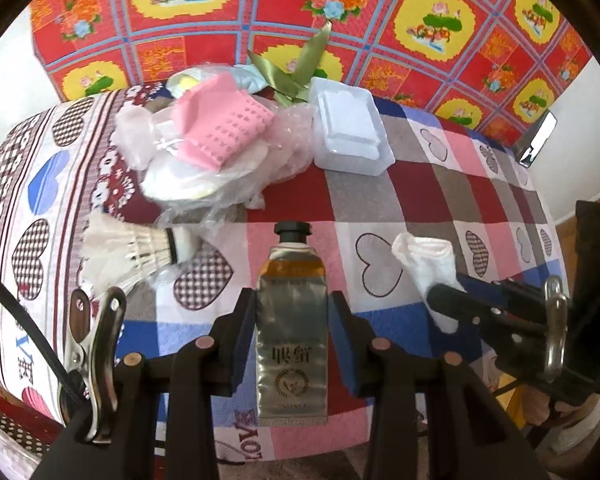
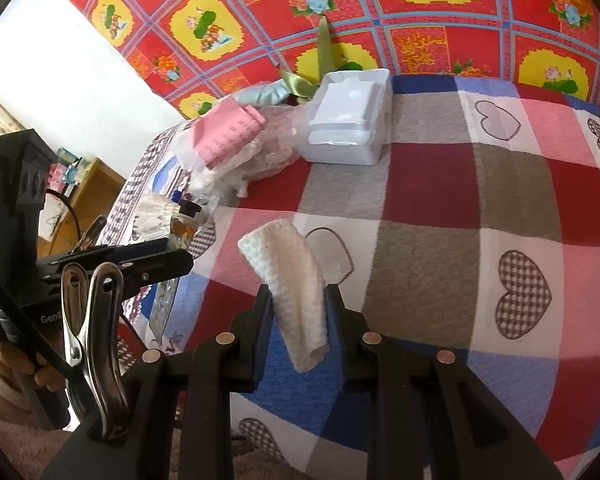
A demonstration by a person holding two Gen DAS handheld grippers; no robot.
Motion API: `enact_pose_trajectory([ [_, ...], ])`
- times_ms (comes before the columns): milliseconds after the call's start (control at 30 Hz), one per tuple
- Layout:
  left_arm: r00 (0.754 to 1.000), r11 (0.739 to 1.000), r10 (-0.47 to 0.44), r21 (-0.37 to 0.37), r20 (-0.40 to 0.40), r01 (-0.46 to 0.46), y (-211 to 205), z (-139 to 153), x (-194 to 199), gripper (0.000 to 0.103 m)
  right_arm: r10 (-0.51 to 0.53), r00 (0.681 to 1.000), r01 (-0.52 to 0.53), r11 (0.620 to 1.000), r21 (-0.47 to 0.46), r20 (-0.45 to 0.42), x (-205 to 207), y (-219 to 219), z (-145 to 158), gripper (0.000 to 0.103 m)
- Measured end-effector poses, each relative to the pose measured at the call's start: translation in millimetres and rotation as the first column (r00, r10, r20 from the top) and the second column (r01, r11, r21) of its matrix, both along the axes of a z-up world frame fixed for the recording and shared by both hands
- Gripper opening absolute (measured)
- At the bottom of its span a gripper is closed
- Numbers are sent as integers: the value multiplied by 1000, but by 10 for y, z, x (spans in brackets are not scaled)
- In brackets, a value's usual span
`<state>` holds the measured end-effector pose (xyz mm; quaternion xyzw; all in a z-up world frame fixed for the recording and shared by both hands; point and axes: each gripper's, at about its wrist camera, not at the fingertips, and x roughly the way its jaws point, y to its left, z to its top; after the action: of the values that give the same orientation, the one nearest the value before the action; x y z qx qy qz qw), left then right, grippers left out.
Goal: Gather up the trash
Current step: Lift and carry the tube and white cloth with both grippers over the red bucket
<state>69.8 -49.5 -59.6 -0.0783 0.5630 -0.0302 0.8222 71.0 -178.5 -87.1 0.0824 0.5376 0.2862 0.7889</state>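
Silver metal tube with a black cap and an amber band (image 1: 292, 332) sits clamped between the fingers of my left tool (image 1: 292, 320), cap pointing away from me, above the checked heart-print cloth (image 1: 380, 188) of the tabletop. My right tool (image 2: 298, 320) is closed on a rolled white waffle-textured paper towel (image 2: 292, 284), held clear of the cloth. Both pieces are thus in hand, and I judge the step to be carrying them to a collection point that neither view shows. To do it well I keep both grips firm and level, since the soft towel may slip, and steer the two tools apart. Uncollected items lie further back: a white foam tray (image 1: 348, 128), a pink printed packet (image 1: 220, 128) on clear plastic wrap, a white feather shuttlecock (image 1: 128, 250). Tube lettering shows two large characters and a round emblem, illegible to me; the cloth's edge seems to read "LOVE".
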Motion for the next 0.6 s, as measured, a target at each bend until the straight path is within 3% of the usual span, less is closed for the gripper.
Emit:
enact_pose_trajectory([
  [400,995,998,65,-11,80,-65,505,210,-318,38,-1,999,1,1000,-9,36,-244,366,199,26],
  [600,988,993,109,-53,109,-104,891,310,-567,38,29,998,-29,999,-16,54,-457,724,352,26],
])
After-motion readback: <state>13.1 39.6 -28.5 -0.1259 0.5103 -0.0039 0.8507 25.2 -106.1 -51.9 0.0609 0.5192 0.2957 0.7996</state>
